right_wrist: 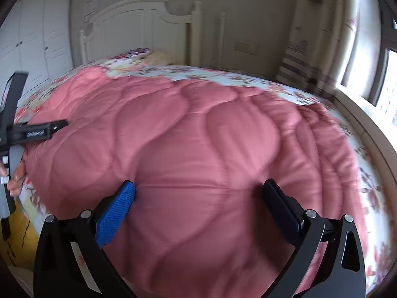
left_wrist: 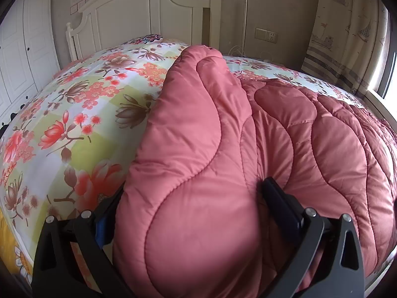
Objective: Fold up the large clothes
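The bed (left_wrist: 62,129) fills both views, its floral sheet running up to a white headboard (left_wrist: 139,17), with white wardrobe doors (left_wrist: 17,57) on the left and a curtained window (left_wrist: 352,37) on the right. Over the right part of the mattress lies the pink quilted comforter (right_wrist: 198,134), which is the thing to be folded. Its long axis runs from the foot of the bed, where both tongs work, toward the headboard.

In the left wrist view a thick doubled ridge of the comforter rises between the fingers of the left tongs (left_wrist: 191,198), which are clenched on that fold, though it bulges wide between them. The bulk of the quilt spreads to the right of this ridge, bare sheet to the left.

The right tongs (right_wrist: 198,193) stand spread apart with the near edge of the comforter between their fingers; the blue pad (right_wrist: 116,213) touches the fabric, but I see no pinch, so I judge them released. That view is blurred.

The left tongs also show at the far left of the right wrist view. A lengthwise fold would likely carry the left ridge rightward, across toward the right tongs.
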Demonstrator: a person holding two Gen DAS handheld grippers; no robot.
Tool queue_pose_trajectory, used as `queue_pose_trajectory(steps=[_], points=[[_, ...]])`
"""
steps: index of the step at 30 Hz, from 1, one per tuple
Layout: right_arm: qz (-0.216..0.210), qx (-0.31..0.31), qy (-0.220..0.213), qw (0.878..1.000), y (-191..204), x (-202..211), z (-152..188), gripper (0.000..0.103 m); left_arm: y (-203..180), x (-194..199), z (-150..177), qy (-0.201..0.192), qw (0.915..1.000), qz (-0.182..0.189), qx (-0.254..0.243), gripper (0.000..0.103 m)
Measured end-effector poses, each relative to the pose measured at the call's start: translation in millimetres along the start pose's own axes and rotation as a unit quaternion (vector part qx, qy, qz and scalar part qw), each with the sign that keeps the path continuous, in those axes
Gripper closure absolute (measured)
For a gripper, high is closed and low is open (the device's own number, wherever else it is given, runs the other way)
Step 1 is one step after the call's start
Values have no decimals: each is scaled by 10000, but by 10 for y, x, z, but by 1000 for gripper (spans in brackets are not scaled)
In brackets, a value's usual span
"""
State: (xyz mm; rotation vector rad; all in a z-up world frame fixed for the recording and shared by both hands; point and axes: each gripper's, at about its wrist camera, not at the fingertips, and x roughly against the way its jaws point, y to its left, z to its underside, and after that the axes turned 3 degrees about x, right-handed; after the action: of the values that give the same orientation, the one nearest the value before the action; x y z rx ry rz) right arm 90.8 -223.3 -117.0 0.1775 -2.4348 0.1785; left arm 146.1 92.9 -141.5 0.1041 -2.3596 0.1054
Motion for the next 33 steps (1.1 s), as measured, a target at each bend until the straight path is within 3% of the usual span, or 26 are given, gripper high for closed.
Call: queue_pose_trajectory(steps=[5, 7, 17, 21, 25, 28, 31, 33], points=[[493, -796, -32, 9956, -561, 70, 81, 5, 2, 0, -1, -5, 10000, 1, -1, 2], [539, -832, 4, 9951, -693, 3, 155, 5, 4, -1, 0, -1, 10000, 1, 0, 2], [558, -809, 94, 9951, -703, -24, 209, 4, 2, 16, -4, -13, 10000, -1, 8, 2], [565, -800, 95, 9951, -710, -32, 202, 4, -118, 248, 9, -305, 9991, -286, -67, 3], [583, -793, 102, 9951, -705, -43, 193, 4, -381, 591, 15, -737, 9966, -46, -371, 2], [592, -791, 99, 9951, -702, -41, 198, 4, -605, 653, 73, -761, 9952, 32, -613, 2], [587, -790, 97, 9951, -703, -42, 200, 4, -771, 611, 188, -971, 9893, -477, -978, 2], [584, -787, 101, 9951, -702, -42, 198, 4, -765, 603, 208, -1077, 9861, -842, -943, 2]])
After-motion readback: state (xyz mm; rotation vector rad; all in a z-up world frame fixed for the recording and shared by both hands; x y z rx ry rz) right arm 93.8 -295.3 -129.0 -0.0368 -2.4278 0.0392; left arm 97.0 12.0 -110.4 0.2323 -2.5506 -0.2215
